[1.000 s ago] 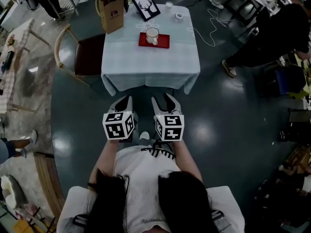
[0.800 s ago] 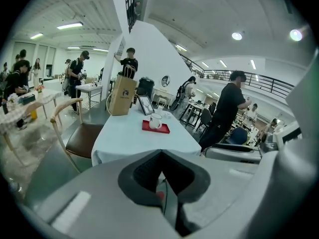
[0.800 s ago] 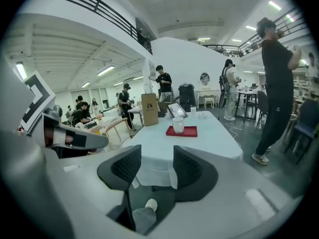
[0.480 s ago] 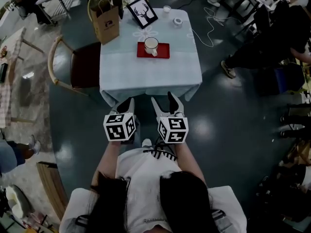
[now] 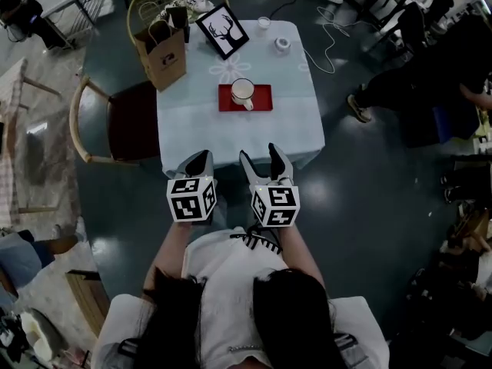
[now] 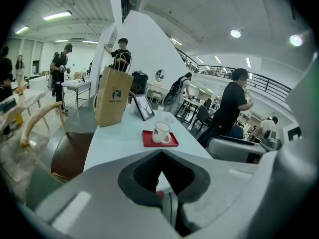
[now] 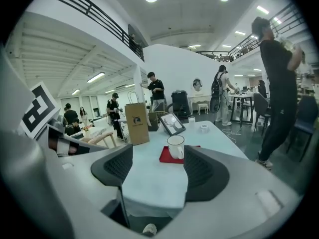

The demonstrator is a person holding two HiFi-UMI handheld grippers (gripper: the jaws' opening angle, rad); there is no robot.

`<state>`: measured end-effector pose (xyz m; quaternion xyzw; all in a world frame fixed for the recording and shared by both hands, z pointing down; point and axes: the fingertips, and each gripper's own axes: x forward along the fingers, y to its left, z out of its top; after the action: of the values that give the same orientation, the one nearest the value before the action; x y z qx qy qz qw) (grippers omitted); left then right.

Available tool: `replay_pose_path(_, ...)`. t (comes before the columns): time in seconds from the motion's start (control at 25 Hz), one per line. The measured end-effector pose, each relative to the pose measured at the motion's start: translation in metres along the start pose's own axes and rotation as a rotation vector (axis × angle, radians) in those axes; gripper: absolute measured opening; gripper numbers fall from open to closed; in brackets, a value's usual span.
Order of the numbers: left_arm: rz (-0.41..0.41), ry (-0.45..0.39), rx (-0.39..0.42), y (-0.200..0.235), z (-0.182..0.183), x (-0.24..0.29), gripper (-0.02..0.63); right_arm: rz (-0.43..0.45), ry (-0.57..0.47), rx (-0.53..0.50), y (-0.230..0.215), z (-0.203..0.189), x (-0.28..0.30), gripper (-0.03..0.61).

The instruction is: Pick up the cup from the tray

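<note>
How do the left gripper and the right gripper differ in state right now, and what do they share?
The left gripper has its jaws together; the right gripper has its jaws apart. In the right gripper view the cup shows between the right gripper's pads, while in the left gripper view it sits above the left gripper's closed jaws. Both are empty, at the near edge of the table, well short of the red tray.

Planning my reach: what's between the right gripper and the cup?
Only bare tablecloth and the near edge of the tray separate the right gripper from the cup, per the right gripper view.
</note>
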<state>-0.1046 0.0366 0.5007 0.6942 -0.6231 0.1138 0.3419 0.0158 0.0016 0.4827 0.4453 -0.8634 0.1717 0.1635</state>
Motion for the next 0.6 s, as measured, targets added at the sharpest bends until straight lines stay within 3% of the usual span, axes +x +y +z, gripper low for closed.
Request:
replay_pose_path(0.36,-0.068,0.020,0.050,0.029,0.053,0.042,0.000,-0.070,-0.023,0.003,-0.005,0.034,0.059,0.367)
replay_pose_path(0.6,-0.076,0.037,0.063,0.045,0.066,0.059,0.000,-0.094,-0.029,-0.021,-0.008,0.049,0.089,0.394)
